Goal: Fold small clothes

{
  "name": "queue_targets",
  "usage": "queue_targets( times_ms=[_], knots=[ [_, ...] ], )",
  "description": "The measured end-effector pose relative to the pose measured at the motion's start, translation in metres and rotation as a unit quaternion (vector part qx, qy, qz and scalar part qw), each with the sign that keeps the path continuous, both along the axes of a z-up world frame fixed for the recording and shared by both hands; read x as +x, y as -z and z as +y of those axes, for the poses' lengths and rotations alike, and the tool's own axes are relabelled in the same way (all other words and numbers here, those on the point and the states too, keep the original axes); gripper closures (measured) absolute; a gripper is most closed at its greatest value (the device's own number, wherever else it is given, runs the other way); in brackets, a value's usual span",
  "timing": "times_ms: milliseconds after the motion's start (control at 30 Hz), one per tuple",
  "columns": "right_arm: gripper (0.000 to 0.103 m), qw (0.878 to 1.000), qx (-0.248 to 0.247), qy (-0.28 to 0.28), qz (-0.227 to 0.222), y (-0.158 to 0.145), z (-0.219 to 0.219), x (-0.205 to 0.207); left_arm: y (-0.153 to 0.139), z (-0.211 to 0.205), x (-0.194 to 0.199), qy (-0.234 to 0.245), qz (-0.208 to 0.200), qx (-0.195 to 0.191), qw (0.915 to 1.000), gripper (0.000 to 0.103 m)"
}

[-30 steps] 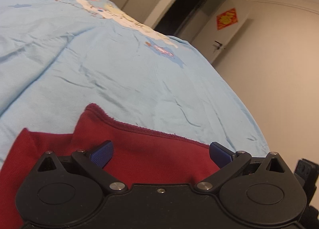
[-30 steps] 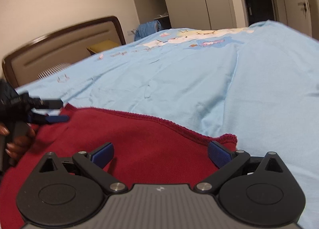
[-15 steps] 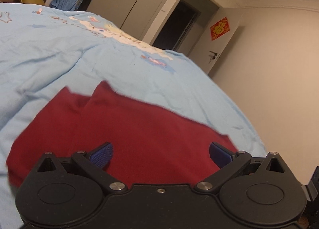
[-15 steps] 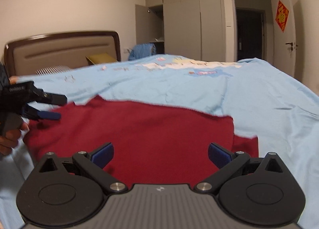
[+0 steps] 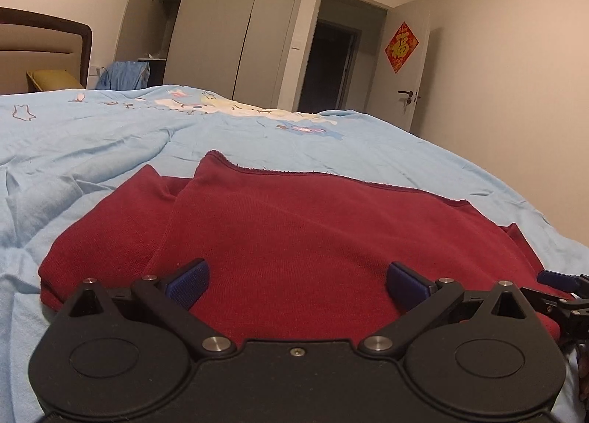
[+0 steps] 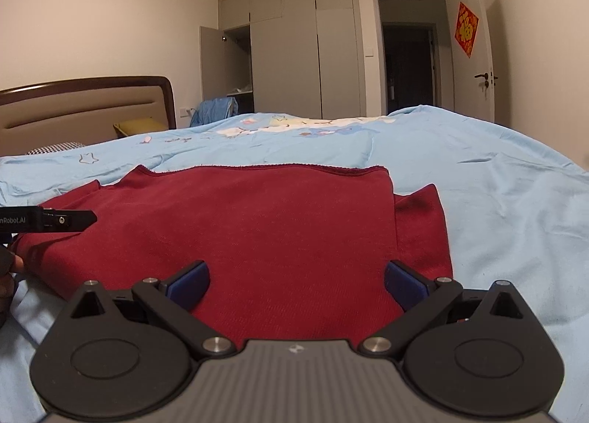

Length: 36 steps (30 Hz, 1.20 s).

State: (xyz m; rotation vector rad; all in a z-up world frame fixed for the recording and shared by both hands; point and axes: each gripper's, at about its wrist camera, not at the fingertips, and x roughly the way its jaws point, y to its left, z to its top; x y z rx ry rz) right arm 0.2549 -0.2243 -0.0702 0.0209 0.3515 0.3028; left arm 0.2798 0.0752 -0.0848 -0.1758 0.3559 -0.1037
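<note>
Both grippers empty, jaws spread wide, nothing between the blue pads. Left gripper (image 5: pixel 296 285) and right gripper (image 6: pixel 296 285) sit low at the near edge of the dark red knit garment (image 6: pixel 257 231), each looking across it.

Garment lies flat on the bed directly ahead of both, filling bottom centre of each frame. Long axis runs left-right across the frames; rough hem on the far edge. A folded layer sits on top, with a narrower red strip showing past it at frame right in the right wrist view and at frame left in the left wrist view.

Judgement: one fold looks done and the next grab is a near edge or corner. Right gripper is nearer the exposed strip at frame right, left gripper nearer the opposite end. Knit is soft, so expect it to drag the lower layer unless pinched cleanly.

Surface: light blue printed bed cover (image 6: pixel 497 180), wrinkled, soft underneath.

Far: brown padded headboard (image 6: pixel 84 102) at left, grey built-in wardrobe (image 6: pixel 294 55) with one door open, dark doorway (image 6: pixel 408 69), red square door decoration (image 6: pixel 466 34) upper right.
</note>
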Motion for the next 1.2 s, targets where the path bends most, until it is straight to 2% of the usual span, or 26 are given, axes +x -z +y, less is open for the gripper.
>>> queue_targets(
  times_ms=[967,1067,1200],
  knots=[
    [0.000,0.999,0.002,0.017,-0.027,0.008,0.003,-0.011,0.001,-0.004,-0.003,-0.005,-0.004,0.016,0.9999,0.000],
    [0.000,0.999,0.002,0.021,-0.028,0.008,0.004,-0.012,-0.007,-0.008,-0.002,-0.022,0.014,0.020,0.9995,0.001],
    [0.000,0.999,0.005,0.035,-0.027,0.008,0.006,-0.015,-0.021,-0.008,-0.014,-0.057,0.031,-0.003,0.9979,0.001]
  ],
)
